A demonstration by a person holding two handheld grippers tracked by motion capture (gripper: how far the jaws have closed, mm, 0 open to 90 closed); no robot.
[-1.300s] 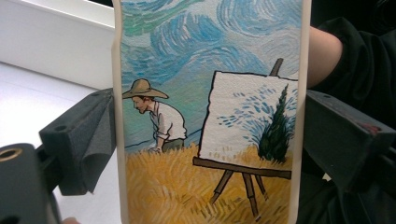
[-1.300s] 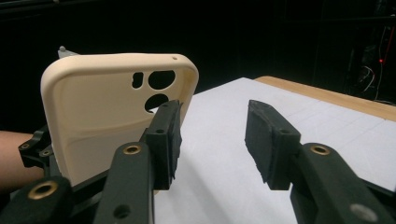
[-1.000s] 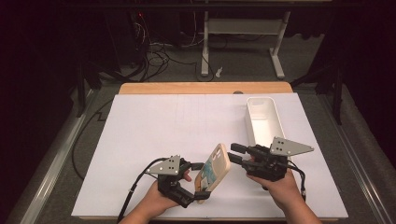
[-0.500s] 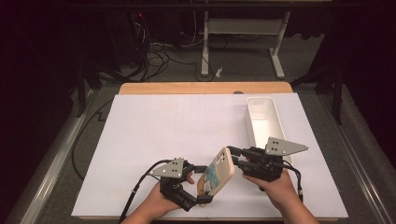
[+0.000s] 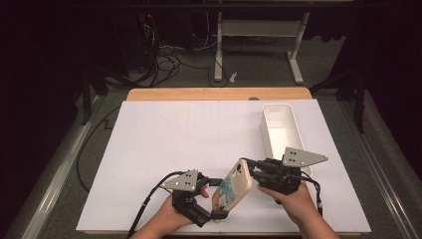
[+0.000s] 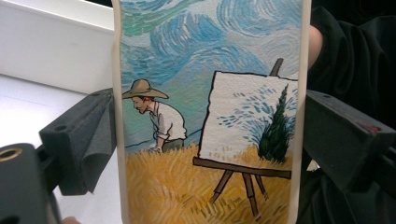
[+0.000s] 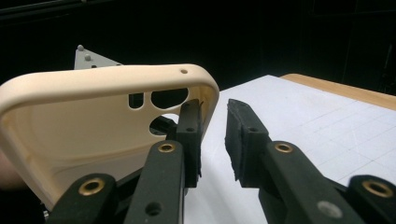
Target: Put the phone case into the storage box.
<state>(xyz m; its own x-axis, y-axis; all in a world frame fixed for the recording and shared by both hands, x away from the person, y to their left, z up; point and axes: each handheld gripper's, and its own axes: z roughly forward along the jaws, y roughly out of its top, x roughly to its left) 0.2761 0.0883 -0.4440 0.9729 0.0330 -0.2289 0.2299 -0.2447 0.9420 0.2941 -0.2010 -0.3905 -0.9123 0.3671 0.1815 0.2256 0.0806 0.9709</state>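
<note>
Phone case (image 5: pixel 232 190), cream-coloured soft plastic with a painted scene of a man in a straw hat beside an easel on its back, stood tilted above the near edge of the white table sheet (image 5: pixel 164 139), held between your two hands. Your left gripper (image 5: pixel 215 215) had its two black jaws clamped against the case's long side edges near its lower end; in the left gripper view the grey pads (image 6: pixel 100 135) pressed on the case (image 6: pixel 210 116) from both sides, with the painted back facing the camera. Your right gripper (image 5: pixel 250 168) reached the case's upper corner, by the camera cut-outs. In the right gripper view one jaw sat inside the hollow of the case (image 7: pixel 93 121) and the other outside the rim, with a narrow gap left; the jaws had just been closing, the rim between them, the outer pad not yet touching. A long white plastic bin (image 5: pixel 281 132) lay on the sheet beyond your right hand (image 5: pixel 293 201), well apart from the case.
</note>
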